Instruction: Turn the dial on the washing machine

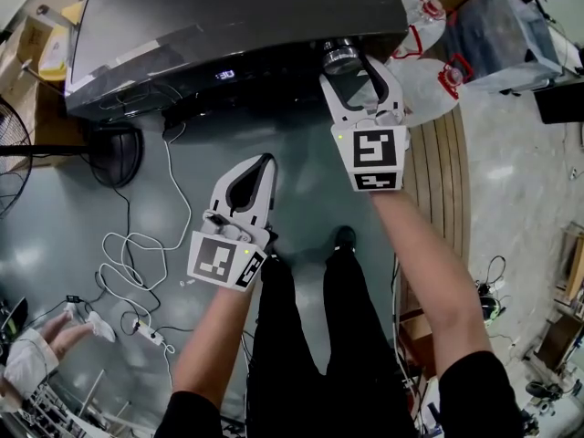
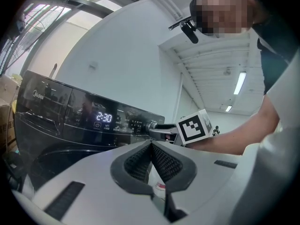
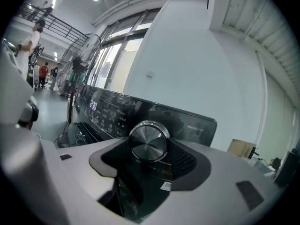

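The dark washing machine (image 1: 228, 26) stands at the top of the head view, its display (image 2: 104, 117) lit with 2:30. Its silver dial (image 1: 339, 56) sticks out of the front panel at the right. My right gripper (image 1: 358, 69) is up at the panel, open, with the dial (image 3: 148, 141) between its fingertips, closer to the left finger; I cannot see a firm pinch. The left gripper (image 1: 260, 167) hangs lower and left of it, away from the machine, shut on nothing. From the left gripper view the right gripper's marker cube (image 2: 193, 127) shows beside the dial (image 2: 152, 124).
A floor fan (image 1: 109, 149) stands left of the machine, with white cables (image 1: 137, 245) and a power strip (image 1: 146, 334) on the floor. Clear water jugs (image 1: 429, 76) and a wooden platform (image 1: 438, 181) lie to the right. Another person's hand (image 1: 46, 340) is at the lower left.
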`<state>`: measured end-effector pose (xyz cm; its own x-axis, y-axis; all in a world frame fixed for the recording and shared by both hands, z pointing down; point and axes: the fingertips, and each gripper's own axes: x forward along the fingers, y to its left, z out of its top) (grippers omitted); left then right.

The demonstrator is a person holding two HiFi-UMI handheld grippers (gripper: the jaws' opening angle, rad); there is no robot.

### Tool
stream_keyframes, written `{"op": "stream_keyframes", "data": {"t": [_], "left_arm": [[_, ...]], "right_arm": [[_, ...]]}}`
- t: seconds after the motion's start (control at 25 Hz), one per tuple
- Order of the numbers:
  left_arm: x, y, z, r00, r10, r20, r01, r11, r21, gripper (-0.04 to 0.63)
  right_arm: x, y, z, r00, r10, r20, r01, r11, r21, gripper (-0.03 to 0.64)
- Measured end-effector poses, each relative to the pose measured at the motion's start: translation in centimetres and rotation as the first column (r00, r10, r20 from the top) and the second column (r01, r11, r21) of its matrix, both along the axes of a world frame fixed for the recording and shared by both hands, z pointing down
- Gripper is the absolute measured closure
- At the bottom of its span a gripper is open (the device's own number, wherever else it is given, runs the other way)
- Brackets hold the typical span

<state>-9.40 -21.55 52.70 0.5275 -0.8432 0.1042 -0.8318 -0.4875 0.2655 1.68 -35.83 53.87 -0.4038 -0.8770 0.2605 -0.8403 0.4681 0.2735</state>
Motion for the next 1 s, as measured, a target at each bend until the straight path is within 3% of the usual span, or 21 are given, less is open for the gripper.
{"op": "stream_keyframes", "data": {"t": [0.64,1.0], "left_arm": [[0.32,0.5,-0.02,1.0,0.007,0.001,-0.007,1.0,-0.007,0.58],[-0.27,0.77,0.33,1.0,-0.018,-0.012,0.018,1.0,-0.022,0.58]], "right_arm": [[0.7,-0.21,0.4,0.977,0.054,0.204,-0.032,0.993,-0.113,0.345],[0.8,-0.24,0.54,0.94,0.09,0.329,-0.029,0.982,-0.188,0.345]]}}
